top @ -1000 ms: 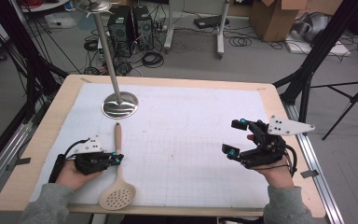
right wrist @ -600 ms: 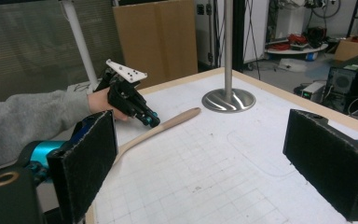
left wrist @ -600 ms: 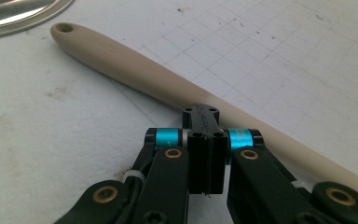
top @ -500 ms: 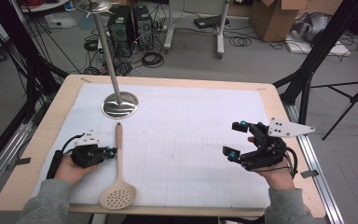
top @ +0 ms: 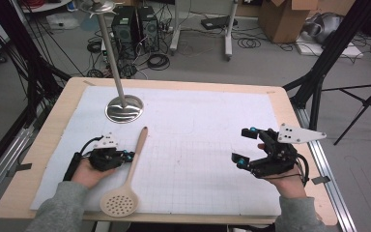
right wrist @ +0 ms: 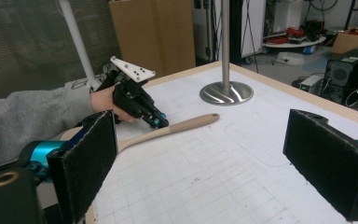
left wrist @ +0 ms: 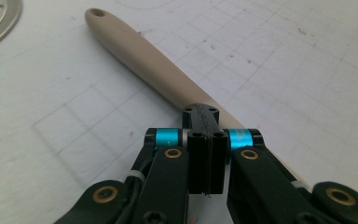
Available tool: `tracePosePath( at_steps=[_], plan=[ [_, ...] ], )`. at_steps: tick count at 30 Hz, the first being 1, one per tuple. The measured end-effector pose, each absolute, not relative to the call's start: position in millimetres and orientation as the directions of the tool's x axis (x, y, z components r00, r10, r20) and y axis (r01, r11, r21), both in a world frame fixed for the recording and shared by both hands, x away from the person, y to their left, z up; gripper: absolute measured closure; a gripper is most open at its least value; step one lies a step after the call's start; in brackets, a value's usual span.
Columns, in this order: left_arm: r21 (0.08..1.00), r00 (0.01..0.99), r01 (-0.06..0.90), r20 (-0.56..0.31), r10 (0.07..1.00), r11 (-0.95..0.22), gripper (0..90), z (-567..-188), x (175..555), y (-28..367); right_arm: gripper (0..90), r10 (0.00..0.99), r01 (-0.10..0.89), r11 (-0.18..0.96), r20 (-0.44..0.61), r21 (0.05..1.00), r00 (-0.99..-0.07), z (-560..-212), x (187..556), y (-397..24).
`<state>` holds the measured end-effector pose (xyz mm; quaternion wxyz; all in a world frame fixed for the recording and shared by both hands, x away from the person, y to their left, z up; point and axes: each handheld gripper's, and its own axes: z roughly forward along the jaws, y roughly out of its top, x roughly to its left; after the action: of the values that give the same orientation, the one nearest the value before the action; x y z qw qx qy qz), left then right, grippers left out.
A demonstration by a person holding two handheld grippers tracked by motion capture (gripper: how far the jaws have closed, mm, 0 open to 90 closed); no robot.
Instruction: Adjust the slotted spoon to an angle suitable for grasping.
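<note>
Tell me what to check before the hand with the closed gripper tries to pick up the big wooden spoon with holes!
1. Left gripper reaches the beige slotted wooden spoon: ok, its tips sit at the handle.
2. Jaws open enough to take the handle: not ok, they are shut, nothing between them.
3. Spoon lies flat on the white gridded mat: ok.
4. Round steel stand base apart from the spoon: ok.
5. Right gripper out of the way: ok, open, far across the mat.

One beige wooden slotted spoon point(top: 130, 174), one round steel stand base point(top: 124, 107) with a pole, and two black tongs point(top: 128, 157) point(top: 245, 146) on one white-gridded counter point(top: 207, 125).
</note>
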<state>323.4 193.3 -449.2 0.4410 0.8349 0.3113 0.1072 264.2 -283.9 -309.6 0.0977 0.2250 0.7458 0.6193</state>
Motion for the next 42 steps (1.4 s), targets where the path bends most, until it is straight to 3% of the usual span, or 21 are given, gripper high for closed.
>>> tracePosePath(
  at_steps=[12, 17, 25, 33, 42],
  plan=[
    [0.792, 0.806, 0.411, -0.084, 0.586, -0.452, 89.8, -450.0, 321.4, 174.2, 8.9, 0.468, 0.213, 0.116, 0.136, 0.97, -0.873, -307.5, 258.7, -290.8],
    [0.793, 0.814, 0.356, -0.002, 0.582, -0.494, 89.6, -446.5, 313.7, 174.8, 8.9, 0.468, 0.211, 0.117, 0.134, 0.97, -0.874, -304.0, 257.6, -289.2],
    [0.83, 0.845, 0.337, -0.058, 0.532, -0.445, 89.7, -428.3, 302.0, 178.1, 8.9, 0.466, 0.194, 0.101, 0.126, 0.976, -0.876, -299.8, 254.8, -292.0],
    [0.805, 0.906, 0.284, -0.047, 0.421, -0.521, 89.7, -424.2, 285.8, 160.5, 8.9, 0.462, 0.204, 0.116, 0.129, 0.972, -0.877, -300.3, 257.1, -287.6],
    [0.756, 0.908, 0.308, -0.053, 0.415, -0.577, 89.7, -432.8, 286.3, 163.0, 8.9, 0.454, 0.2, 0.115, 0.128, 0.973, -0.882, -299.6, 258.3, -285.6]
  ],
)
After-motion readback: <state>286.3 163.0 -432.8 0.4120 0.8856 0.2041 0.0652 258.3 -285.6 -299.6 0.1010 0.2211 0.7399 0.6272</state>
